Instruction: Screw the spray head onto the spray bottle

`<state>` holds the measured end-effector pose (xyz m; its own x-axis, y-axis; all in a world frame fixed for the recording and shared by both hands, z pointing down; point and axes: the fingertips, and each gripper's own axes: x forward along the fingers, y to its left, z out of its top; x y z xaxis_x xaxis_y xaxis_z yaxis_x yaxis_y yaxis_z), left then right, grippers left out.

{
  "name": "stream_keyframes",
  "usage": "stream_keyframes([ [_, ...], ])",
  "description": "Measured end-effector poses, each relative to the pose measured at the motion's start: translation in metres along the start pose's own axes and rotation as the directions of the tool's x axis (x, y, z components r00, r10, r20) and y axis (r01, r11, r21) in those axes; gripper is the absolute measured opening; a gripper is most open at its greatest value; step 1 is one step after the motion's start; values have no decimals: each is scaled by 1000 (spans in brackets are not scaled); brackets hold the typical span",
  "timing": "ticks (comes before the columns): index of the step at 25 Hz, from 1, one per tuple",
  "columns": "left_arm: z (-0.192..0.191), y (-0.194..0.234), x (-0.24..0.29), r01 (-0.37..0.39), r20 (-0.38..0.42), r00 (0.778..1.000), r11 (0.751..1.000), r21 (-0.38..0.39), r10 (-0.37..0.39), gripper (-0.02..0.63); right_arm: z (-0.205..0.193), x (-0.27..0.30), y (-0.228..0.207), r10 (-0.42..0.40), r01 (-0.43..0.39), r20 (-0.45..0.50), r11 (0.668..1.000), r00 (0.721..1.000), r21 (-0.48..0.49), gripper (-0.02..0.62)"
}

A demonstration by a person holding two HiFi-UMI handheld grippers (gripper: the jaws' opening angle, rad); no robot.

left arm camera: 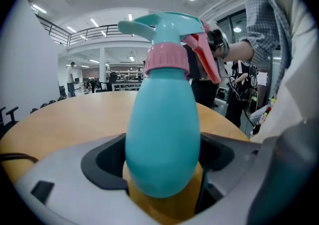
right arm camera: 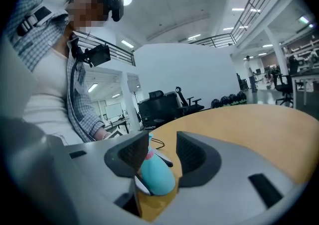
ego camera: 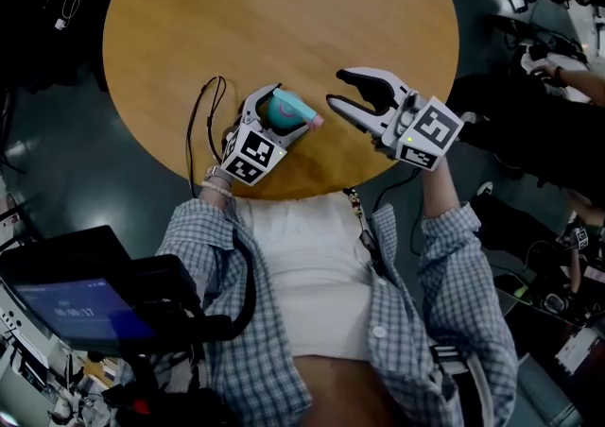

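**Head on the bottle, right jaws standing off**

The teal spray bottle [left arm camera: 162, 139] stands upright over the table's [ego camera: 284, 9] 6 o'clock edge. The left gripper [ego camera: 279, 115] clamps its jaws around the rounded belly. The spray head [left arm camera: 167, 25] sits on top, its pink collar [left arm camera: 167, 59] over the neck. How far the collar is threaded cannot be told.

At the bottle's 3 o'clock, clear of it, the right gripper [ego camera: 337, 86] has its jaws apart and empty, tips aimed toward 9 o'clock. The bottle shows through the gap but is not touched.

Judged risks:
- The belly is smooth and curved, so a twist on the collar may spin the bottle inside the left jaws instead of turning the thread.
- The pink trigger [left arm camera: 205, 57] juts toward the right gripper, which may catch it rather than the collar.
- A tilted head would cross-thread.
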<state>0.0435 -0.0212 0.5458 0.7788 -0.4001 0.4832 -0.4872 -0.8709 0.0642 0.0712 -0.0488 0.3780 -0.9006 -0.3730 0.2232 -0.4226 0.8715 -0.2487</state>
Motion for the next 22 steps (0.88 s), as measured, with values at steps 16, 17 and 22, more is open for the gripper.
stream_keyframes([
  [16, -24, 9, -33, -72, -32, 997, 997, -10, 72, 419, -59, -27, -15, -228, 221, 13, 956, 974, 193, 166],
  [17, -27, 12, -40, -97, -36, 995, 995, -4, 97, 391, -67, -27, -14, -245, 241, -2, 953, 970, 183, 166],
  [22, -32, 26, -72, -200, -26, 980, 979, -30, 200, 5, -98, -18, 0, -291, 300, -76, 944, 954, 137, 120],
])
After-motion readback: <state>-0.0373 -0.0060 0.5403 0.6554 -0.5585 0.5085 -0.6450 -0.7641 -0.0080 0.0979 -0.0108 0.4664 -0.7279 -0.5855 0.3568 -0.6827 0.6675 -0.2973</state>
